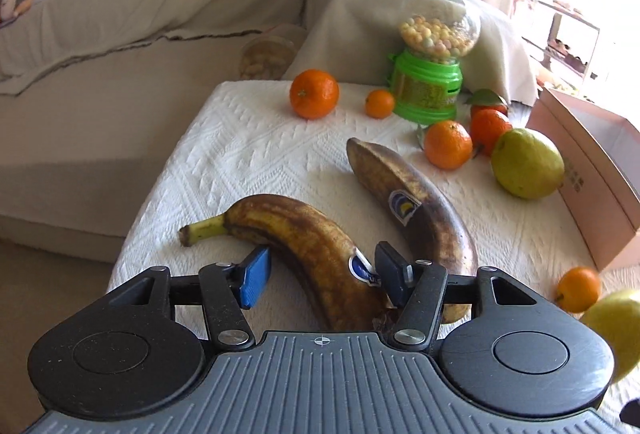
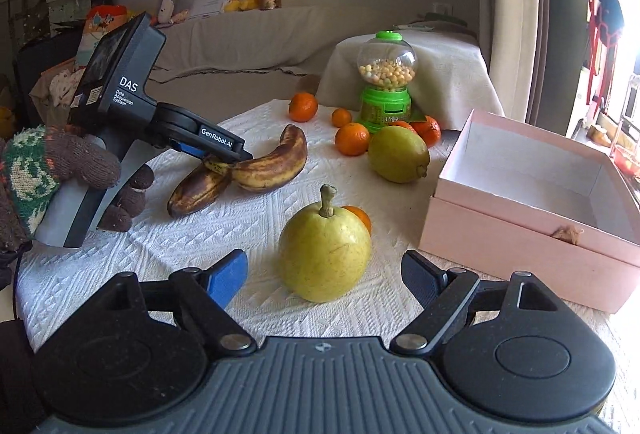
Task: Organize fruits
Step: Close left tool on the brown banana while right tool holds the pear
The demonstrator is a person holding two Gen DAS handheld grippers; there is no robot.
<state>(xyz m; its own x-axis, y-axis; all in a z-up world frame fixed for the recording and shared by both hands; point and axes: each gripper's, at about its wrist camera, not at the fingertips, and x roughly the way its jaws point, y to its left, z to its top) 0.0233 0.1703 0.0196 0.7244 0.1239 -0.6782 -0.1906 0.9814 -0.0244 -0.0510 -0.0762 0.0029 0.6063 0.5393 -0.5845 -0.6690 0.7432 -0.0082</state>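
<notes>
Near banana [image 1: 312,254] stem pointing left

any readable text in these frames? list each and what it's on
"DAS" and "Data Acquisition System": body of left gripper
"GenRobot.AI": same gripper's front arm
Banana stickers: logo only, unreadable
Green candy dispenser label: too small
Small stickers by the gripper's screen: too small

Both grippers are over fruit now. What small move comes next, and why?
Probably close the left gripper on the near banana. Its jaws are open with the banana between the pads. The right gripper is also open around the pear, beside the empty pink box.
</notes>
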